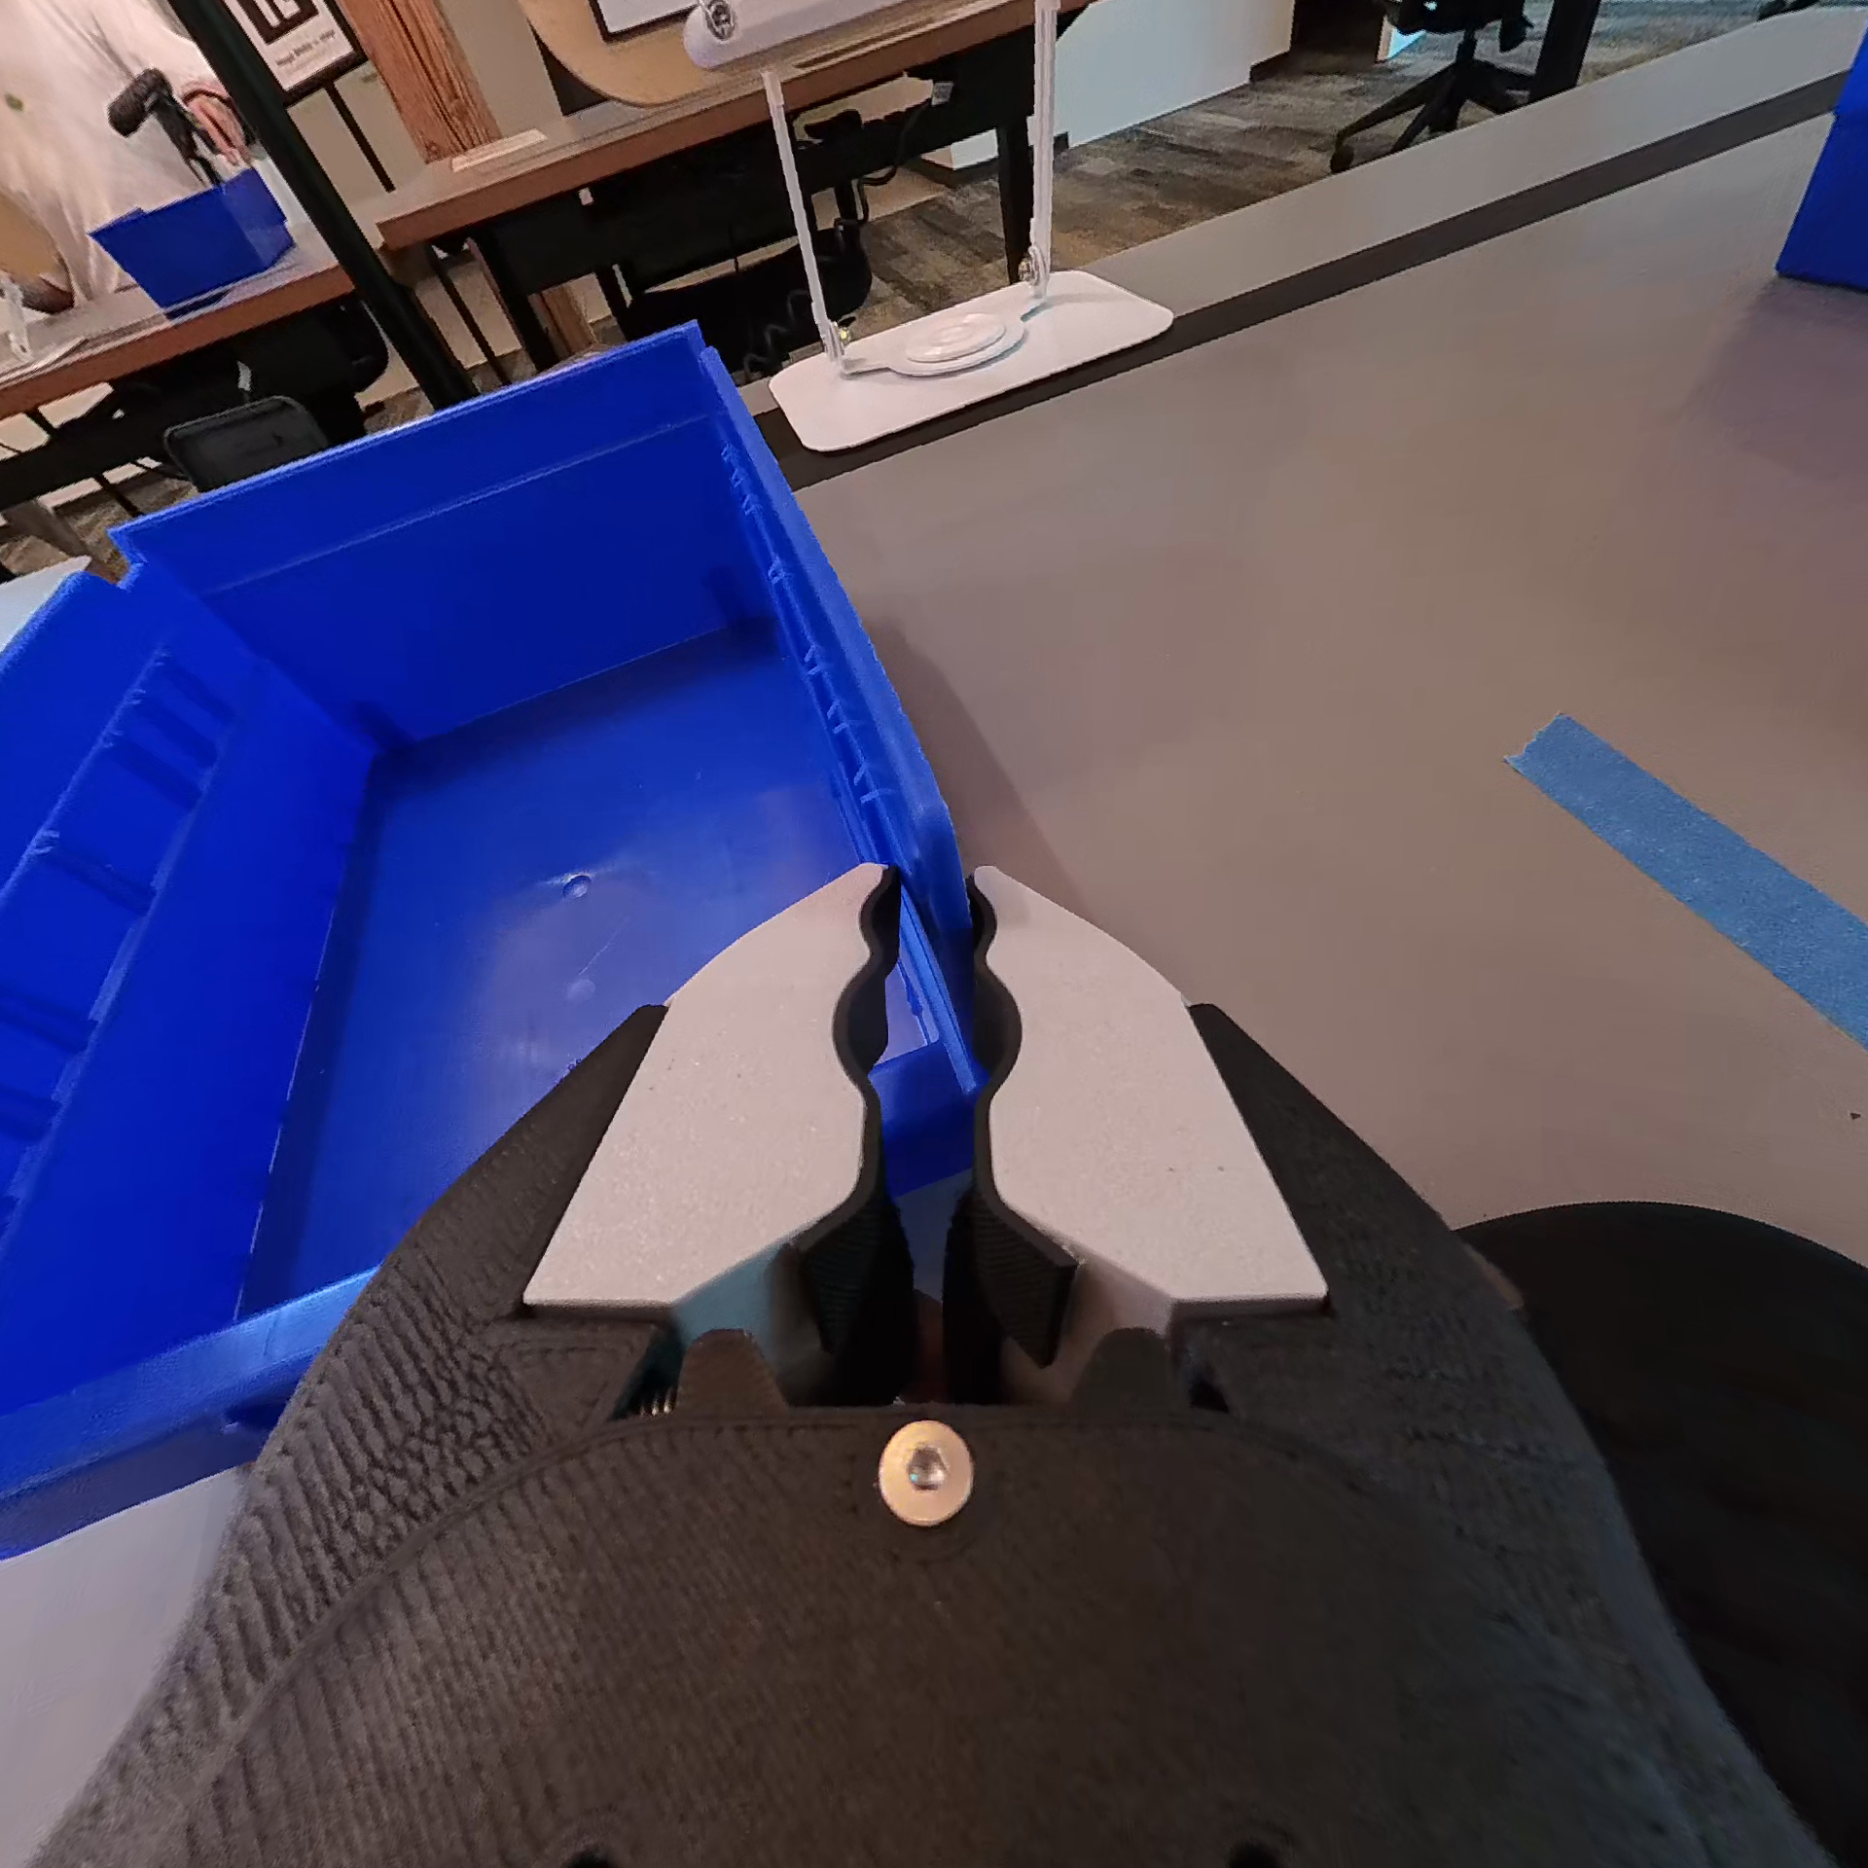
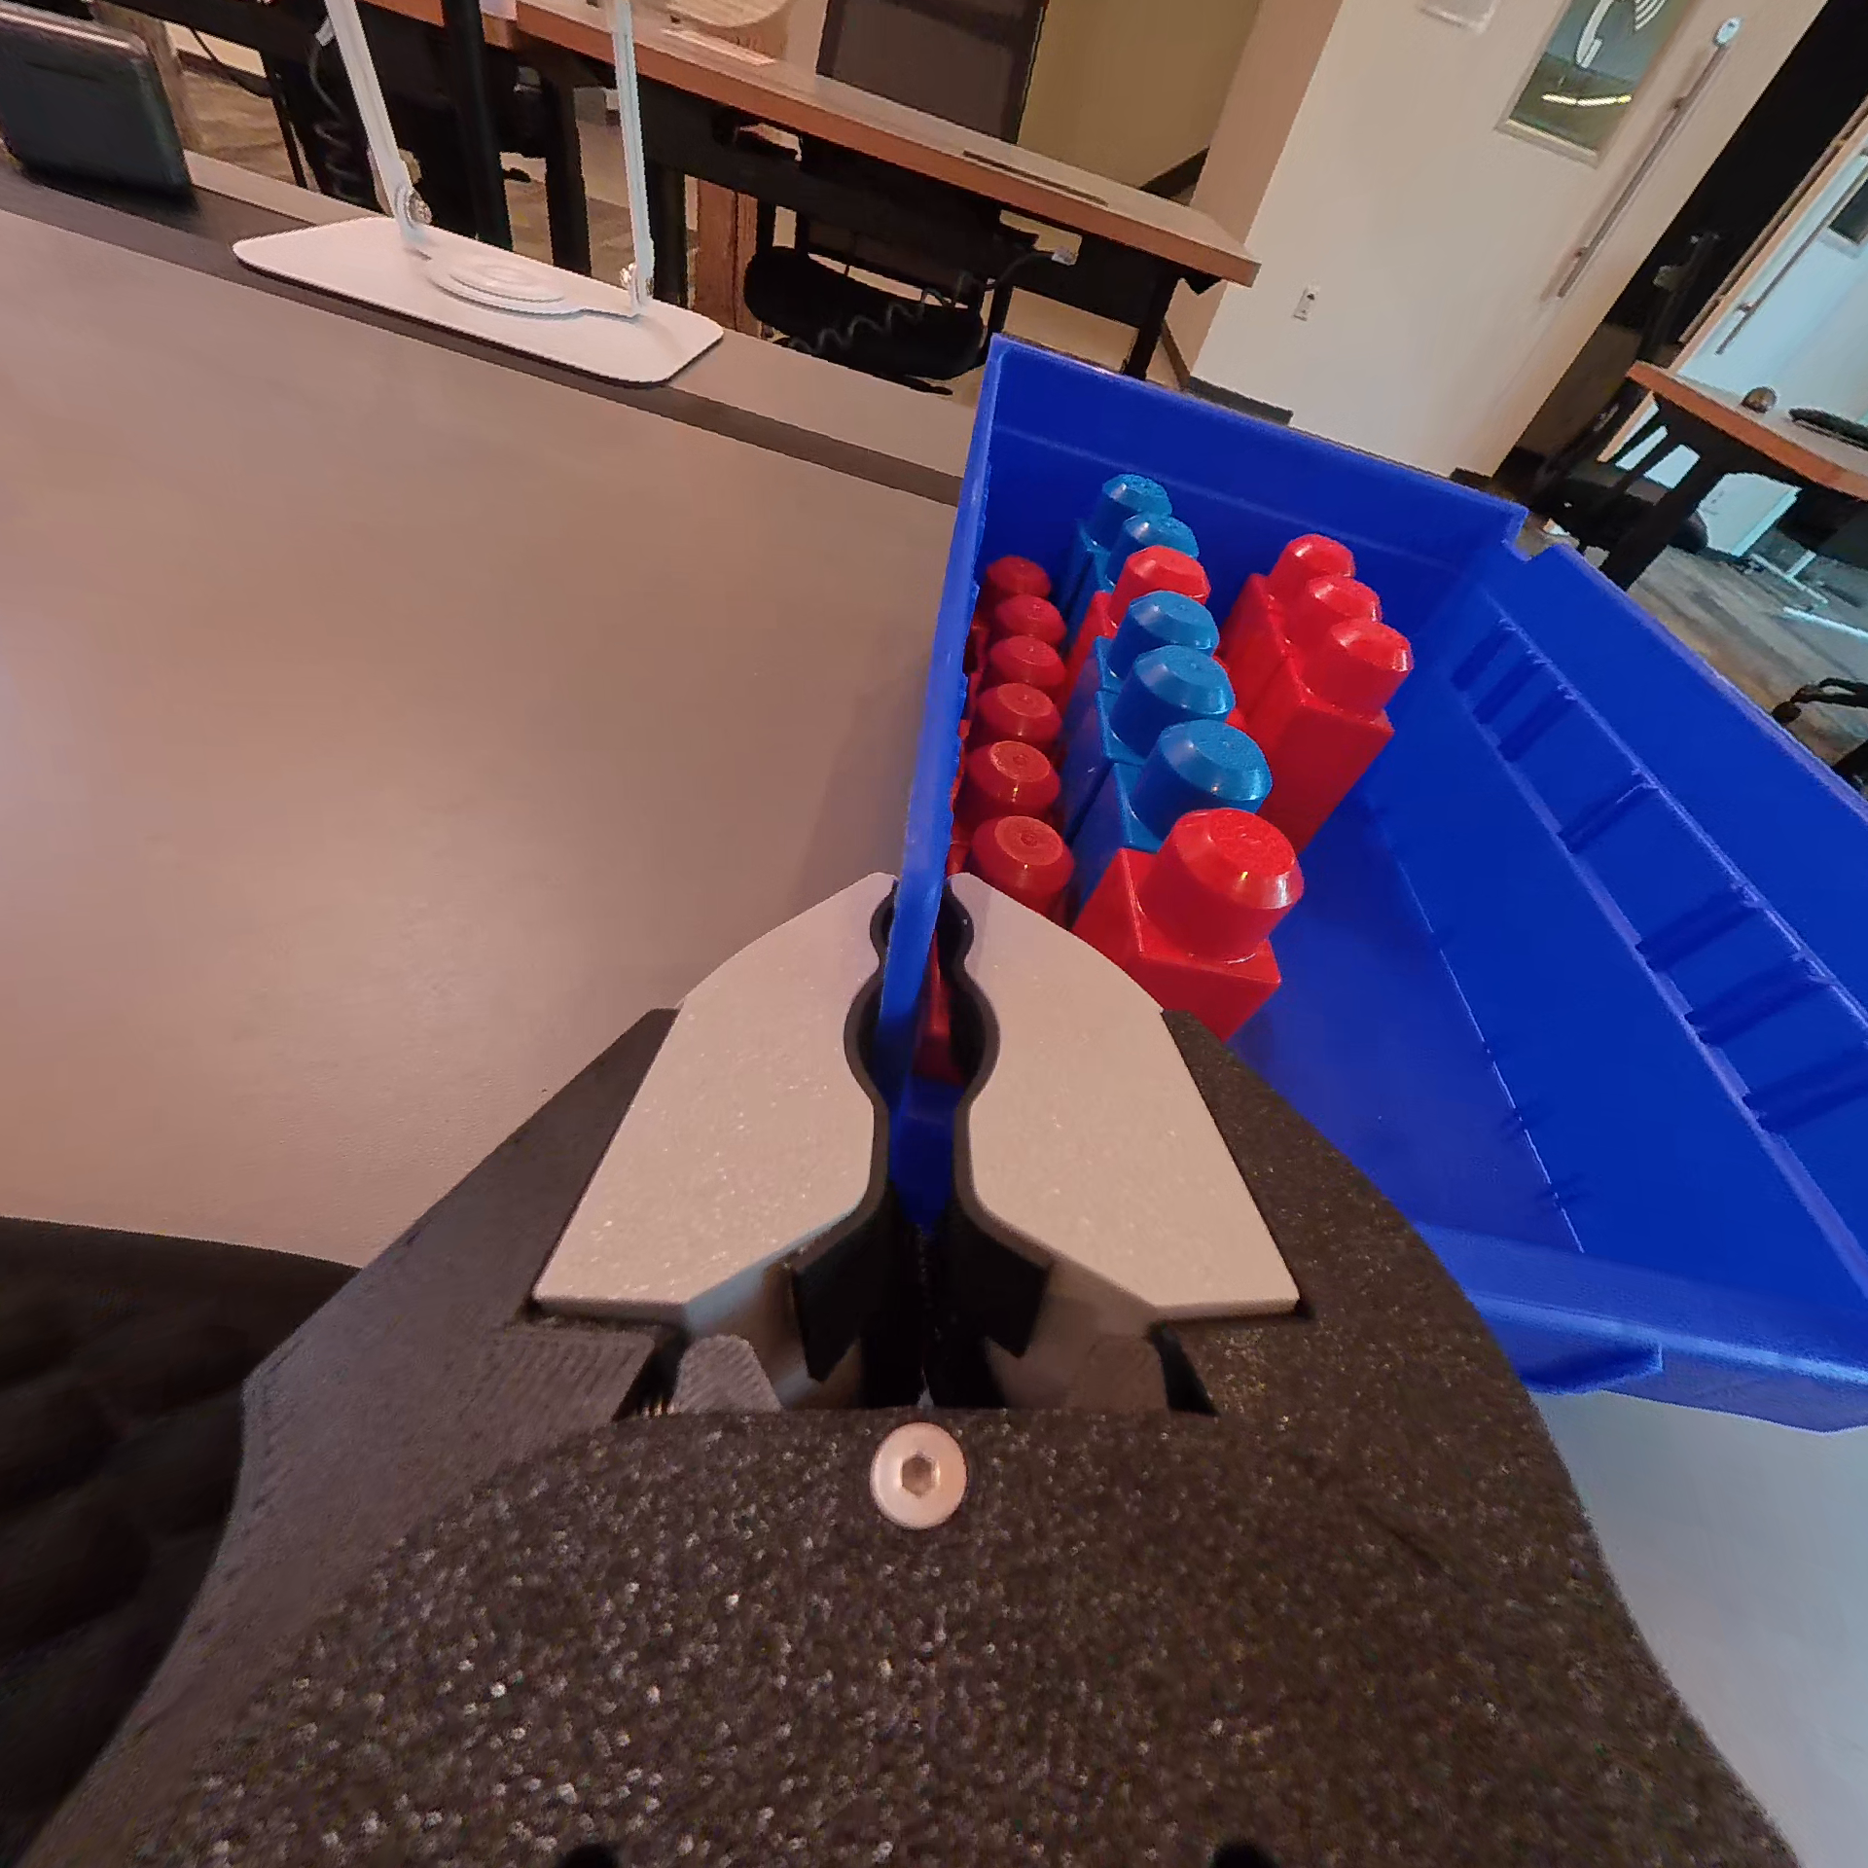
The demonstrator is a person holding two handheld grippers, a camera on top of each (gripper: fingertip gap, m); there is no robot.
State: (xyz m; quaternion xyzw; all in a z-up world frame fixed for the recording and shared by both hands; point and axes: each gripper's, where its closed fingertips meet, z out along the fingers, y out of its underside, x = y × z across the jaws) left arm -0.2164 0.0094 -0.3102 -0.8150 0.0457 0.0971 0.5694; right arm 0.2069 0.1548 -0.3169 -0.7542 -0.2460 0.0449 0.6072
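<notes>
While the left wrist view looks over a grey table (image 1: 1314, 627), the left gripper (image 1: 935, 890) is clenched on the right wall of an empty blue stiff plastic bin (image 1: 526, 566), probably light and rather slippery. Seen from the right wrist, the right gripper (image 2: 922, 895) pinches the thin left wall of a second blue plastic bin (image 2: 1617, 1011), likely heavier with its red and blue plastic blocks (image 2: 1203, 708).

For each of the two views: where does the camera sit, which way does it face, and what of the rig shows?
Left wrist view: on the left hand-held gripper, facing forward along its fingers, which clamp the empty blue bin's right wall.
Right wrist view: on the right hand-held gripper, fingers clamping the left wall of the bin of red and blue blocks.
Shared: grey table, white stand.
</notes>
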